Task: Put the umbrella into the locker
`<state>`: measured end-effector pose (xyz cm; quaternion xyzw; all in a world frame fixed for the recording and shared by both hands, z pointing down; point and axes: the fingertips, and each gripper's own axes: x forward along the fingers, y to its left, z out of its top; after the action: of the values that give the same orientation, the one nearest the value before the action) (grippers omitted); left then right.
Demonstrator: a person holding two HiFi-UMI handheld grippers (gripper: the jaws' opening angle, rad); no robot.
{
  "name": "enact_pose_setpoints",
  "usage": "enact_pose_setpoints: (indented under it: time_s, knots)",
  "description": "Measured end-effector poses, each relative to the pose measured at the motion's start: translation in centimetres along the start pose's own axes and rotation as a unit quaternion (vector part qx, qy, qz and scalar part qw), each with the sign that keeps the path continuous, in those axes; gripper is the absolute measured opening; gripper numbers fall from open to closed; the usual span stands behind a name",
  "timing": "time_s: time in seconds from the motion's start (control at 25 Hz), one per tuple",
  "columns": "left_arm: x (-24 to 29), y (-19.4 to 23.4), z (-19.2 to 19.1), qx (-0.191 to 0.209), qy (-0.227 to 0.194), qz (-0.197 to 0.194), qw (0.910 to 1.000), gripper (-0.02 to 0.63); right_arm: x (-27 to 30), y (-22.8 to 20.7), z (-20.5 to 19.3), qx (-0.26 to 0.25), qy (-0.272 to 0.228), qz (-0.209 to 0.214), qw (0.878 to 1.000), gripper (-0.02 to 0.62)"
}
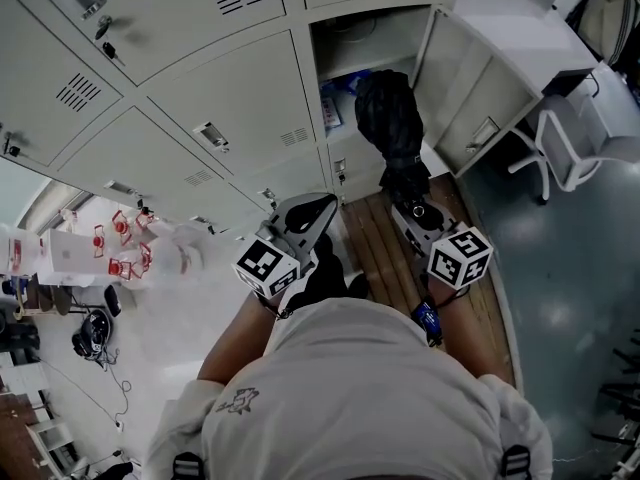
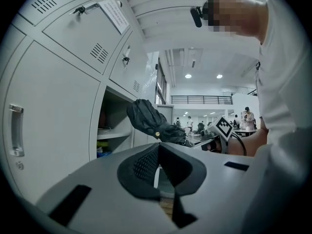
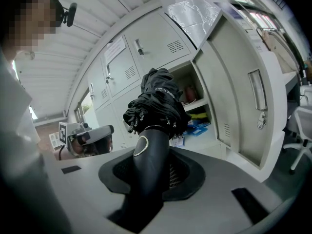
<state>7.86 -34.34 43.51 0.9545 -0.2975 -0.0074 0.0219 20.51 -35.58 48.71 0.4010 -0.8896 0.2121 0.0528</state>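
Note:
The black folded umbrella [image 1: 388, 118] points toward the open locker [image 1: 365, 38], its tip close to the opening. My right gripper [image 1: 408, 200] is shut on the umbrella's handle [image 3: 148, 165], and the bunched canopy [image 3: 158, 99] stands up in front of the locker's compartments [image 3: 195, 96]. The left gripper [image 1: 318, 208] hangs beside it to the left, level, facing the closed locker doors. Its jaws meet at the tips with nothing between them [image 2: 158, 152]. From the left gripper view the umbrella [image 2: 148, 118] and the right gripper [image 2: 214, 135] show at the locker mouth [image 2: 114, 126].
The locker door [image 1: 480, 78] swings open to the right. A shelf inside carries a reddish thing [image 3: 189, 94], with blue and yellow items [image 3: 200, 123] below it. A white chair [image 1: 570, 138] stands at the right. Closed lockers [image 1: 230, 108] fill the left. Wooden boards [image 1: 375, 243] lie underfoot.

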Motion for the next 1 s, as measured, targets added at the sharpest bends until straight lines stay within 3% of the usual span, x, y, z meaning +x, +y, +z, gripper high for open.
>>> enact_pose_setpoints:
  time_s: [0.52,1.0]
  knots:
    - [2.3,2.9,1.2,0.004,-0.018,0.004,0.9998,0.012,3.3,-3.6,2.5,-0.023,0.026,-0.015,0.999,0.135]
    - [5.3,8.4,3.1,0.026,-0.014,0.014,0.9995,0.011,9.7,-6.4,6.6,-0.029,0.032,-0.012,0.999,0.135]
